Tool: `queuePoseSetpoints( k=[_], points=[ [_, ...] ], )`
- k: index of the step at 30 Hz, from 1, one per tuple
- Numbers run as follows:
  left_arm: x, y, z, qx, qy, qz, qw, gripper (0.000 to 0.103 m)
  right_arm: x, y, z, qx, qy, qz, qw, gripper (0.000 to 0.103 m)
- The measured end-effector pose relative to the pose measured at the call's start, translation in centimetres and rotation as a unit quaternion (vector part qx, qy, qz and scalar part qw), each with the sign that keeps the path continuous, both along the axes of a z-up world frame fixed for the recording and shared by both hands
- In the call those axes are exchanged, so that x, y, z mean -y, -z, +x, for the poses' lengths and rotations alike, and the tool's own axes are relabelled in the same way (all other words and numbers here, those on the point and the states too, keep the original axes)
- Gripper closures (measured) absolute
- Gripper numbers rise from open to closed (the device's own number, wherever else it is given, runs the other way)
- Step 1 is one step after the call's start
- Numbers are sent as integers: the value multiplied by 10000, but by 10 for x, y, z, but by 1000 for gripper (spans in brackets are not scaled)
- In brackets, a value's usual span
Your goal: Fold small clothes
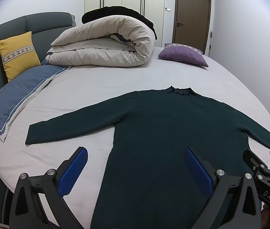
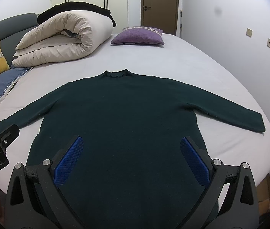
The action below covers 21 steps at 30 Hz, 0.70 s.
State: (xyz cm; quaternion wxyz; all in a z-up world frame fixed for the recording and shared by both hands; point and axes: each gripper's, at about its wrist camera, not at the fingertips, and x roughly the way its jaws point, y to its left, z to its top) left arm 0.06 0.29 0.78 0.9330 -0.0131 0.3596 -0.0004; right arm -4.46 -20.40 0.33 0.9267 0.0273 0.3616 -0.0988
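sweater [image 2: 119, 114] flat on bed [image 2: 201, 61] | both grippers' fingers spread, empty

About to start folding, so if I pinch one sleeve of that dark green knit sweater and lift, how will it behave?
The dark green knit sweater lies limp and flat on the pale bed sheet, so it will likely droop and drag. The knit looks thick, so probably weighty. Its nubbly surface should grip the left gripper well.
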Motion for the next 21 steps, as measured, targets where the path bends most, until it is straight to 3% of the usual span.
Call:
queuePoseSetpoints(
  k=[21],
  points=[
    [0, 3, 1, 18, -29, -5, 10000, 0, -1, 1, -2, 2, -21, -9, 10000, 0]
  ],
)
